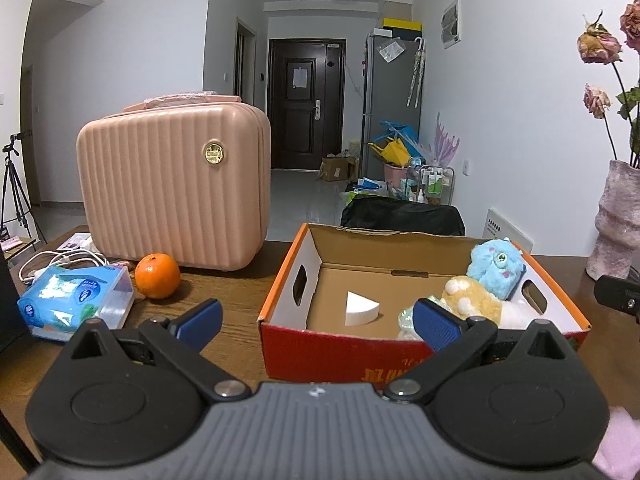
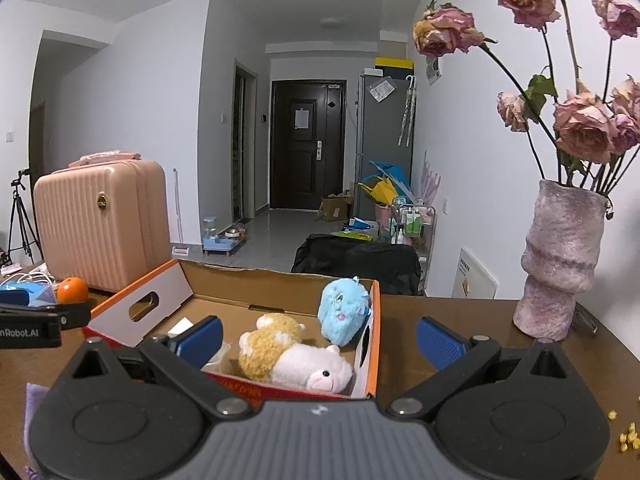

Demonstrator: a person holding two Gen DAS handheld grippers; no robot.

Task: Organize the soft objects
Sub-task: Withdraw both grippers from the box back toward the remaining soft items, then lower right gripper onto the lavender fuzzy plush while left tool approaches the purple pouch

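Observation:
An open cardboard box (image 1: pixel 288 280) (image 2: pixel 168 284) with orange rims stands on the wooden table. Inside lie a blue plush (image 1: pixel 494 266) (image 2: pixel 342 314), a tan plush (image 1: pixel 474 302) (image 2: pixel 268 340), a white plush (image 2: pixel 316 368) and a white foam wedge (image 1: pixel 360 308). My left gripper (image 1: pixel 318 320) hovers open over the box's near wall, nothing between its fingers. My right gripper (image 2: pixel 320 340) is open too, straddling the box's near right corner above the white plush. A tissue pack (image 1: pixel 68 300) lies left of the box.
A pink ribbed suitcase (image 1: pixel 172 188) (image 2: pixel 100 228) stands behind an orange (image 1: pixel 157 276) (image 2: pixel 72 290). White cables (image 1: pixel 60 260) lie at far left. A pink vase (image 2: pixel 560 260) (image 1: pixel 618 224) of dried roses stands right of the box. Yellow crumbs (image 2: pixel 626 438) dot the table.

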